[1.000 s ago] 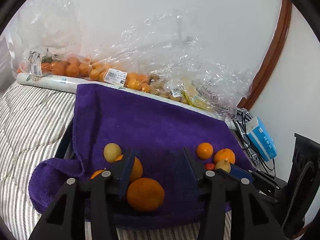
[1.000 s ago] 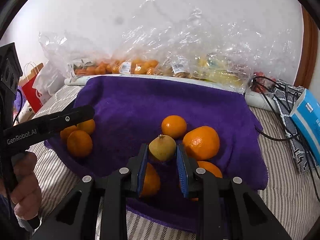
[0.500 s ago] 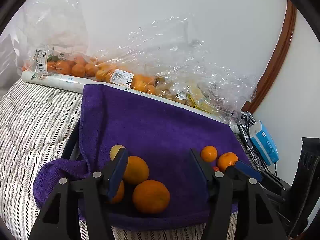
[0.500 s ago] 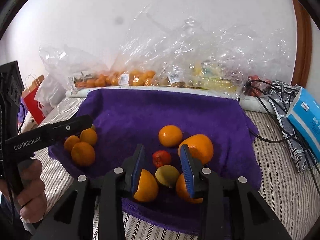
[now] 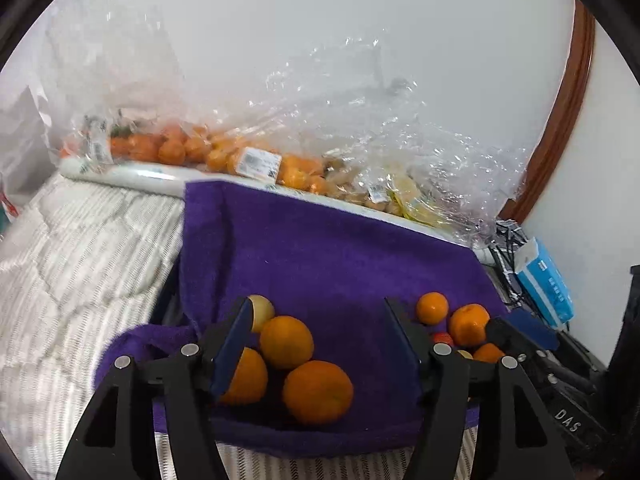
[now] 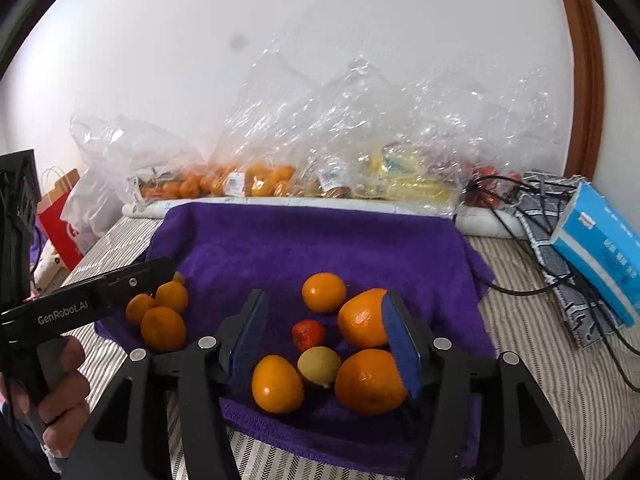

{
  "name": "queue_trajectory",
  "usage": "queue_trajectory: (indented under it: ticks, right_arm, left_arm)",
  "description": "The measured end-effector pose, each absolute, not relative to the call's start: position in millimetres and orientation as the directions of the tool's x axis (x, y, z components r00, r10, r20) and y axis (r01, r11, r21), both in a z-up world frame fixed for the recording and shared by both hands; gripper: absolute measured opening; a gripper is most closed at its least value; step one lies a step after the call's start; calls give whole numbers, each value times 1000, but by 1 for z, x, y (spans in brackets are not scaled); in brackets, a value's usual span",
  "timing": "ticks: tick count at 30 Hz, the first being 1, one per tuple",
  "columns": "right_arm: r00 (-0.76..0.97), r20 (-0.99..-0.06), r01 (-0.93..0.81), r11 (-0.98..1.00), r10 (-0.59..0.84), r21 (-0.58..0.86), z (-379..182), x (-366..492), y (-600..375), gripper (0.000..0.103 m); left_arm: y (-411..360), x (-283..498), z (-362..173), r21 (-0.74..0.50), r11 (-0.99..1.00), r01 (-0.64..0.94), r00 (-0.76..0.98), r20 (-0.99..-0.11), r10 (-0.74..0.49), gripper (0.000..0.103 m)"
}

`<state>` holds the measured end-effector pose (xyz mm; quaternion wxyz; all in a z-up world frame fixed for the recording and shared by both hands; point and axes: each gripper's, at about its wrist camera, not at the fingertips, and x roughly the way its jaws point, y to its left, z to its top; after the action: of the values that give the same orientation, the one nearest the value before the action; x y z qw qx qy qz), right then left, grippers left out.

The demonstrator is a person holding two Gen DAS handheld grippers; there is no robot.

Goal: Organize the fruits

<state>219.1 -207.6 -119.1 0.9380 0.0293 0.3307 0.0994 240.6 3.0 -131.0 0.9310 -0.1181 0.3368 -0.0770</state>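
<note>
A purple towel (image 6: pixel 320 240) lies on the striped bed with loose fruit on it. In the right wrist view my right gripper (image 6: pixel 324 328) is open and empty above a yellow-green fruit (image 6: pixel 319 366), a small red fruit (image 6: pixel 308 334) and several oranges (image 6: pixel 370 380). In the left wrist view my left gripper (image 5: pixel 318 320) is open and empty over three oranges (image 5: pixel 318 390) and a pale yellow fruit (image 5: pixel 262 310) at the towel's left front. The left gripper also shows in the right wrist view (image 6: pixel 160 270), beside that left orange group (image 6: pixel 163 328).
Clear plastic bags of oranges (image 6: pixel 224 184) and other fruit (image 6: pixel 400 176) line the wall behind the towel. A blue tissue pack (image 6: pixel 596 248), cables (image 6: pixel 520 216) and patterned cloth lie at the right. A red paper bag (image 6: pixel 60 220) stands at the left.
My right gripper has opened and let go of the yellow-green fruit, which now lies on the towel among the oranges. Both grippers have drawn back a little.
</note>
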Motion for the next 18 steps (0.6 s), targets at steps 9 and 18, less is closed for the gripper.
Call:
queue_trajectory:
  ticks: [9,18]
  right_arm:
    - [807,-572,-118,989,145,85,-58,176,-199,66]
    - [812,-576,-54,995,95,87,-7,87,-184,77]
  left_arm:
    - [5,194,-89,-196,980,31,774,-615,-148,68]
    - [-1,120,-55,-72,996,52,782,-618,-86,75]
